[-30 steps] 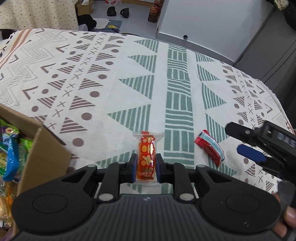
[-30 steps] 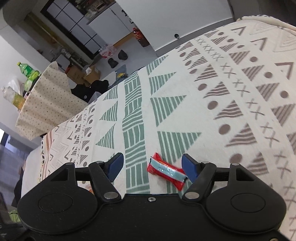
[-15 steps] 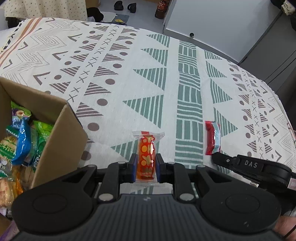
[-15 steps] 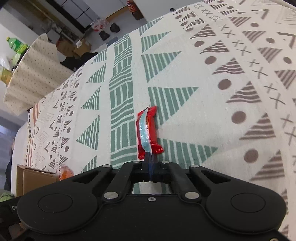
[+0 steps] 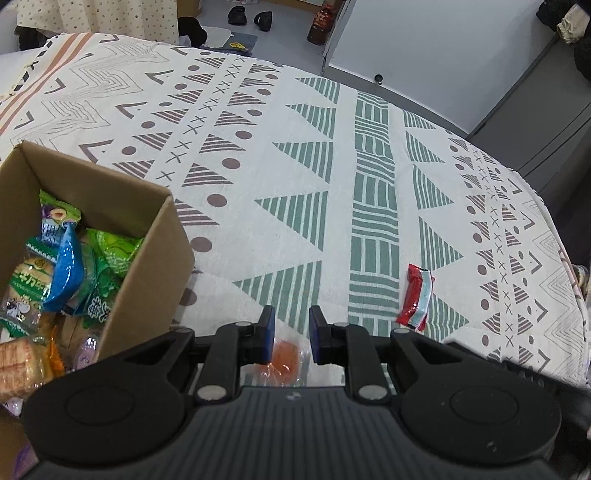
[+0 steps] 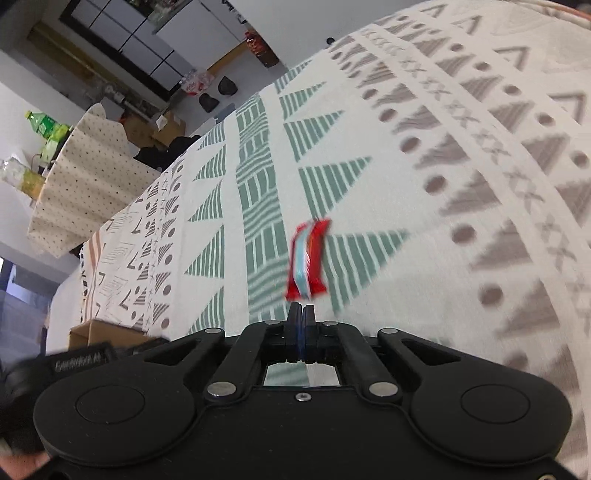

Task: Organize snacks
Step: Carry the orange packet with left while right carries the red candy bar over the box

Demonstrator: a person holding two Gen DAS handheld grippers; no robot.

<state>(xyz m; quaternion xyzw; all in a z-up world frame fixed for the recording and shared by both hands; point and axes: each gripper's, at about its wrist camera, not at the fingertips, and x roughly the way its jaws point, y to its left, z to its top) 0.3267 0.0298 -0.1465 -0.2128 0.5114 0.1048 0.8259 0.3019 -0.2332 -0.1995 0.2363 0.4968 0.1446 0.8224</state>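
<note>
My left gripper [image 5: 291, 325] is shut on an orange snack [image 5: 284, 360] in a clear wrapper. The snack sits low between the pads, tipped downward and partly hidden. An open cardboard box [image 5: 162, 236] holding several wrapped snacks [image 5: 66, 258] stands just left of this gripper. My right gripper [image 6: 302, 312] has its jaws pressed together on the near end of a red snack [image 6: 306, 258] with a light-blue stripe, which sticks out forward over the cloth. The left wrist view shows that red snack [image 5: 415, 295] to the right of my left gripper.
A patterned tablecloth [image 5: 258, 147] covers the table, whose far edge drops to a grey floor with shoes [image 5: 251, 16]. A grey cabinet [image 5: 535, 122] stands at the far right. A second, dotted-cloth table [image 6: 74, 177] carries bottles. The box [image 6: 107, 328] appears at the lower left.
My left gripper has risen and moved towards the box, and the orange snack has tipped down between the pads. The right gripper closed on the red snack a moment ago and keeps hold of it.
</note>
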